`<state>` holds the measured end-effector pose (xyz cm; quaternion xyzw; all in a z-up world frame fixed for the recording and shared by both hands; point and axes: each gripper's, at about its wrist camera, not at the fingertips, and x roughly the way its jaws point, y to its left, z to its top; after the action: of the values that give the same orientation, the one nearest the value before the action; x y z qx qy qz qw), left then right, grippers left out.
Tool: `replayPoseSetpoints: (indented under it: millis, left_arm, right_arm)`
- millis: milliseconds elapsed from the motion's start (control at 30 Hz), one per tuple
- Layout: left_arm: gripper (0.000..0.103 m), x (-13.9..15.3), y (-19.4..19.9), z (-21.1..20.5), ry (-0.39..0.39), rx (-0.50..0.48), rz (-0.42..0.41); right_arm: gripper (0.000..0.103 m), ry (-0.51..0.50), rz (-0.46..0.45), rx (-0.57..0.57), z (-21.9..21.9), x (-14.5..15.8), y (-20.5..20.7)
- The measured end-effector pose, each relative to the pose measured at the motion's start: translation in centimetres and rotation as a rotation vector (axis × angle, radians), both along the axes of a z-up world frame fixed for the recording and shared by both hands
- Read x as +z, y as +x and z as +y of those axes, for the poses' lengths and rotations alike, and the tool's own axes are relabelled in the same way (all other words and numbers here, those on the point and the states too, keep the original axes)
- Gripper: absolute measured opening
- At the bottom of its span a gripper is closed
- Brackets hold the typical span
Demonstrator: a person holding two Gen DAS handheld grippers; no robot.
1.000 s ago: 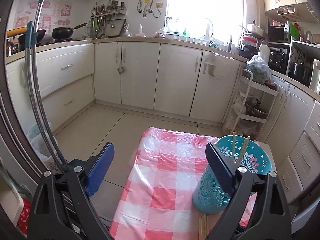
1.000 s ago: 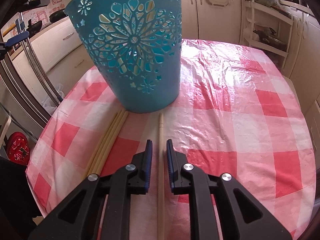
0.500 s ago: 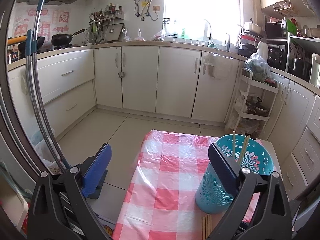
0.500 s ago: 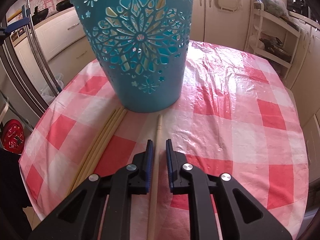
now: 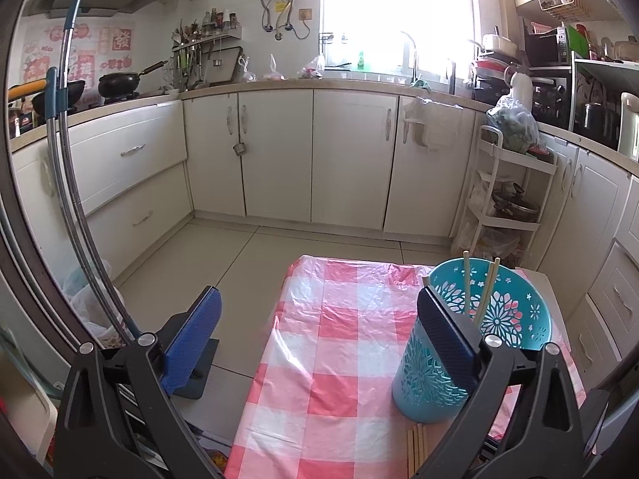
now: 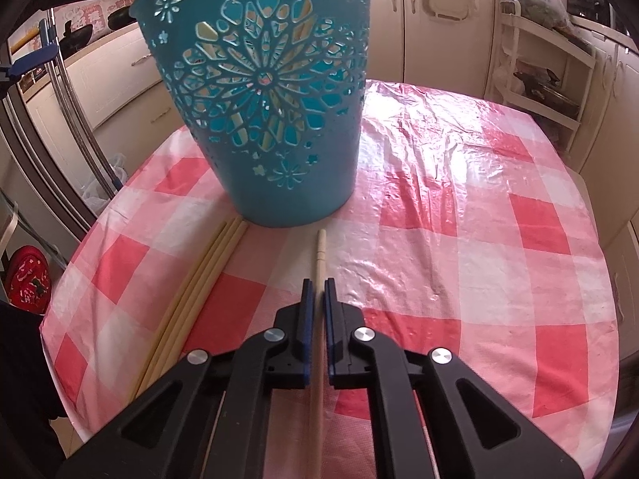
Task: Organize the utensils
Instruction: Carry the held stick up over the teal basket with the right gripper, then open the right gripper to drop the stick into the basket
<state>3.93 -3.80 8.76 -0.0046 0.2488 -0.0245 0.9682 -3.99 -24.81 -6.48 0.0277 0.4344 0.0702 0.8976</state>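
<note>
A teal cut-out basket point(image 6: 271, 119) stands on the pink checked tablecloth point(image 6: 459, 239). Two chopsticks point(image 5: 489, 291) lean inside the basket point(image 5: 515, 319). In the right wrist view, a single pale chopstick point(image 6: 320, 251) lies just in front of it, pointing at its base. My right gripper point(image 6: 318, 281) has its jaws closing on this chopstick, and the pads press both its sides. A bundle of three chopsticks point(image 6: 199, 275) lies to the left, and their ends point(image 5: 417, 447) show in the left wrist view. My left gripper point(image 5: 317, 293) hangs wide open and empty above the table's near-left side, its right finger in front of the basket.
The small table point(image 5: 331, 339) has floor tiles beyond it and to its left. White cabinets line the walls. A white shelf trolley point(image 5: 515, 199) with pots stands at the right. Curved metal tubes point(image 5: 76, 199) and a plastic bag point(image 5: 88, 295) are at the left.
The right jaws have narrowed from a small gap to a tight hold on the single chopstick. The left gripper stays wide open and has hardly shifted.
</note>
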Motion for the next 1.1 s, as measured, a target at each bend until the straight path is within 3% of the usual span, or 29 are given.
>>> replayPoseSetpoints:
  millis: [133, 267, 533, 833, 1100]
  left_arm:
    - [0.095, -0.2, 0.1, 0.1, -0.001, 0.000, 0.007]
    - [0.095, -0.2, 0.2, 0.2, -0.004, 0.001, 0.009]
    - [0.095, -0.1, 0.1, 0.3, -0.005, 0.002, 0.009]
    - [0.095, -0.3, 0.1, 0.5, -0.006, 0.005, 0.010]
    - [0.095, -0.4, 0.1, 0.7, -0.017, 0.015, 0.020]
  right_arm:
    - [0.006, 0.020, 0.005, -0.012, -0.4, 0.0, -0.1]
    - [0.006, 0.102, 0.016, -0.044, -1.6, 0.4, -0.6]
    - [0.006, 0.279, -0.063, -0.092, -3.9, 3.5, -2.7]
    - [0.006, 0.400, -0.199, -0.089, -5.3, 8.8, -4.1]
    - [0.006, 0.472, -0.364, -0.055, -5.4, 15.8, -2.3]
